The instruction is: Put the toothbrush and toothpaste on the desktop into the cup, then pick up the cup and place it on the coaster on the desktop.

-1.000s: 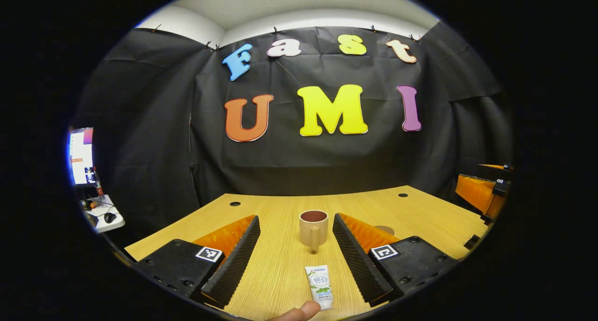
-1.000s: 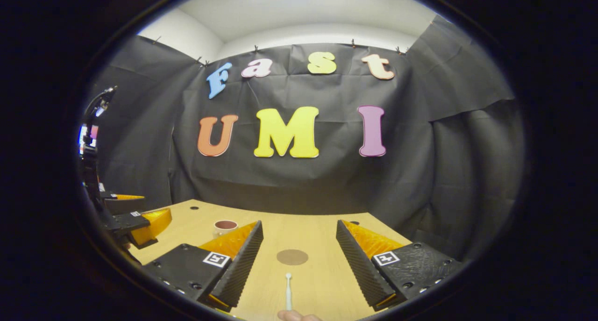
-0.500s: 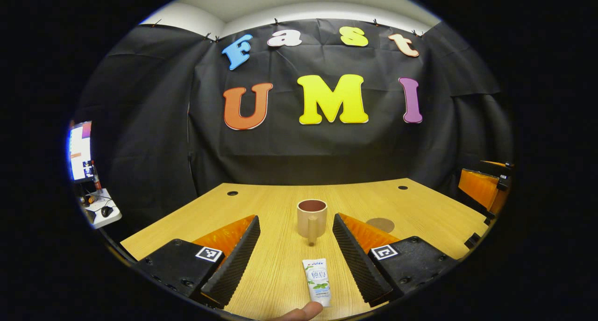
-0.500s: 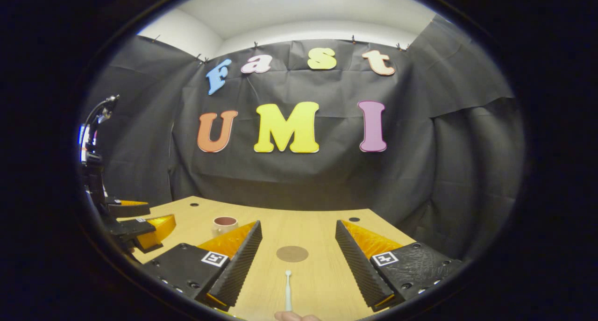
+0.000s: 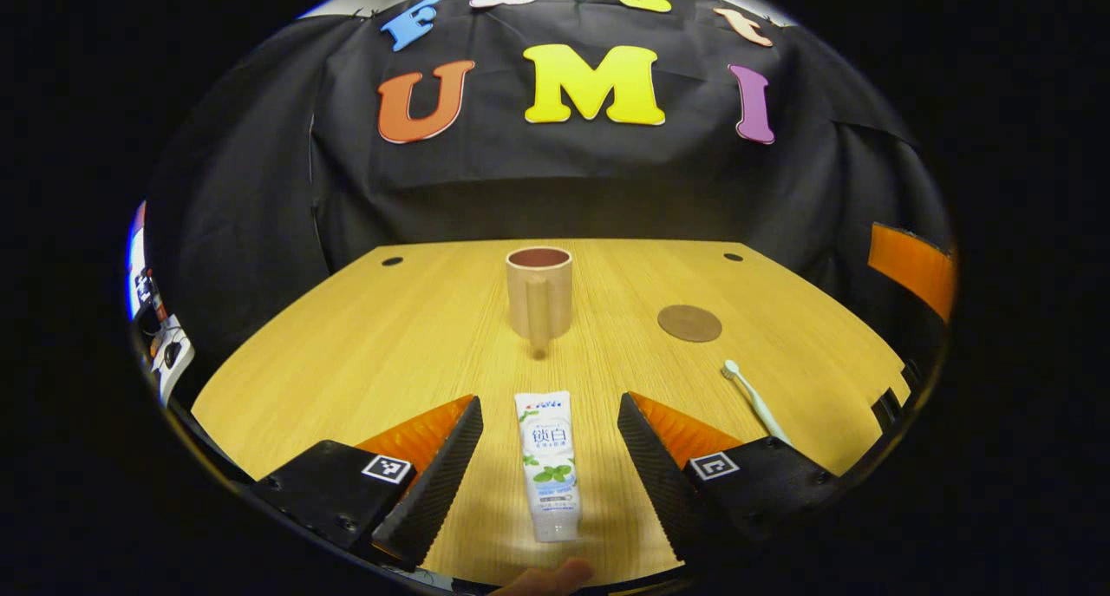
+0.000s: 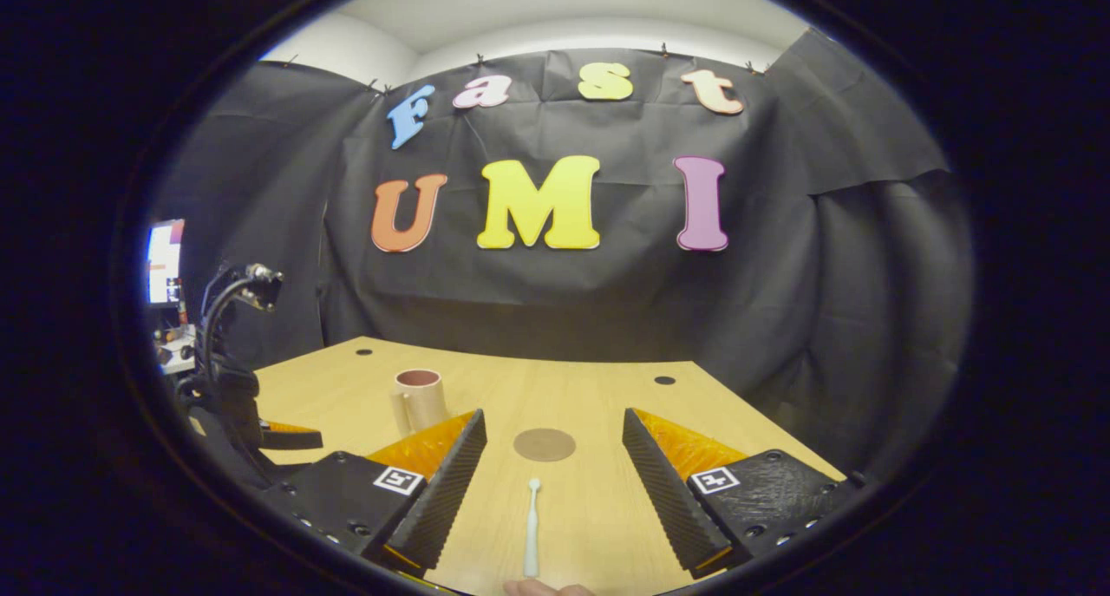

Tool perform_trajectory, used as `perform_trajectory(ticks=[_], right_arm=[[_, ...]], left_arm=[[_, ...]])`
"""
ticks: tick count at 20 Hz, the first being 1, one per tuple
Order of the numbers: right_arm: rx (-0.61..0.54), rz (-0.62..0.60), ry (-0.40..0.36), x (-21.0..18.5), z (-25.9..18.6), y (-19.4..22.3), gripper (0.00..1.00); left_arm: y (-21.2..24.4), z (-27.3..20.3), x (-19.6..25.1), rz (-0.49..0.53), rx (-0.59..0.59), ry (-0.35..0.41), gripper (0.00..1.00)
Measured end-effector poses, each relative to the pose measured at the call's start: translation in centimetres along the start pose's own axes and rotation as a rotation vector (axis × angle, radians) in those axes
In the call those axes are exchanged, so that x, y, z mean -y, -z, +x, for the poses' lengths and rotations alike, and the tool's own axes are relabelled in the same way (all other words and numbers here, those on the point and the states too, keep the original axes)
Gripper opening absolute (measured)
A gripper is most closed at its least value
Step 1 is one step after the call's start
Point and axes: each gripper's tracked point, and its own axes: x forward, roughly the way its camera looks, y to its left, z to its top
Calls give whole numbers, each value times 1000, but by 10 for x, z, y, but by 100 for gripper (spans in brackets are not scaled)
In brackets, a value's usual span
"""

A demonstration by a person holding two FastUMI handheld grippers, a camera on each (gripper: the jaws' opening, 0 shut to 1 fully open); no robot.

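In the left gripper view, the left gripper (image 5: 545, 466) hangs over the near edge of the wooden desk (image 5: 373, 353) with its two fingers spread wide. The toothpaste tube (image 5: 547, 464) lies flat on the desk in the gap between them, and it touches neither finger. Its long side points away toward 12 o'clock. Straight past the tube, at 12 o'clock, the tan cup (image 5: 538, 291) stands upright with its handle turned toward the camera. The inside of the cup looks reddish brown. The tube and the cup are well apart.

At about 2 o'clock from the tube, the round brown coaster (image 5: 689, 323) lies flat on the desk with nothing on it. The white toothbrush (image 5: 753, 397) lies just below the coaster, at about 3 o'clock from the tube. Its brush end points toward the coaster, and its other end goes behind the finger on the right. A fingertip (image 5: 555, 576) peeks in at the bottom edge, at 6 o'clock.

In the right gripper view, the right gripper (image 6: 548, 492) is also spread wide and grips nothing. The toothbrush (image 6: 531, 527) lies on the desk between its fingers, pointing to 12 o'clock at the coaster (image 6: 544, 444) just beyond. The cup (image 6: 420, 399) stands at about 10 o'clock from the coaster. The left gripper (image 6: 260, 422) shows far off at 9 o'clock, by the desk edge.
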Motion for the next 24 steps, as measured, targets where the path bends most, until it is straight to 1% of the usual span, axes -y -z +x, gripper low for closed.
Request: perform_trajectory(ticks=[1, 3, 5, 7, 8, 9, 10, 11, 12, 13, 14, 15, 16, 17, 18, 19, 20, 22, 24], right_arm=[[-8, -1, 1, 1, 1, 3, 96], [-29, 13, 9, 7, 5, 11, 96], [-66, 29, 13, 9, 11, 23, 95], [-98, 43, 15, 12, 14, 31, 95], [-107, 51, 18, 14, 15, 33, 95], [-110, 60, 21, 16, 16, 32, 95], [-113, 65, 21, 15, 16, 34, 95], [-114, 66, 22, 15, 16, 34, 95], [-117, 61, 26, 16, 16, 36, 95], [-118, 52, 24, 15, 16, 36, 95], [-119, 46, 21, 14, 16, 37, 95], [-119, 42, 20, 13, 17, 36, 95], [-119, 39, 19, 11, 18, 37, 95], [-122, 36, 19, 11, 19, 37, 95], [-125, 33, 18, 10, 21, 38, 94], [-131, 32, 21, 10, 24, 39, 94], [-141, 33, 31, 12, 28, 42, 94], [-174, 36, 40, 13, 38, 51, 95], [-219, 42, 18, 6, 50, 66, 96]], left_arm=[[11, 1, 2, -11, -37, 7, 100], [29, 5, -3, -12, -116, -21, 100], [45, 6, -2, -33, -193, -27, 100], [53, 8, -6, -54, -227, -40, 99], [50, 8, -8, -46, -222, -50, 95], [49, 10, -8, -42, -224, -54, 90], [53, 13, -5, -39, -243, -43, 66], [50, 12, -6, -29, -231, -44, 57], [51, 12, -5, -24, -231, -39, 58], [49, 11, -5, -32, -225, -35, 54], [50, 12, -6, -43, -220, -35, 47], [49, 11, -7, -49, -218, -38, 51], [47, 10, -6, -52, -203, -24, 44], [43, 8, 0, -52, -172, 9, 48], [35, 5, 4, -49, -136, 31, 42], [29, 1, 3, -46, -94, 36, 47], [18, -3, 1, -43, -47, 29, 42], [-5, -11, -9, -23, 52, 0, 42], [-26, -18, -16, 12, 129, -34, 42]])
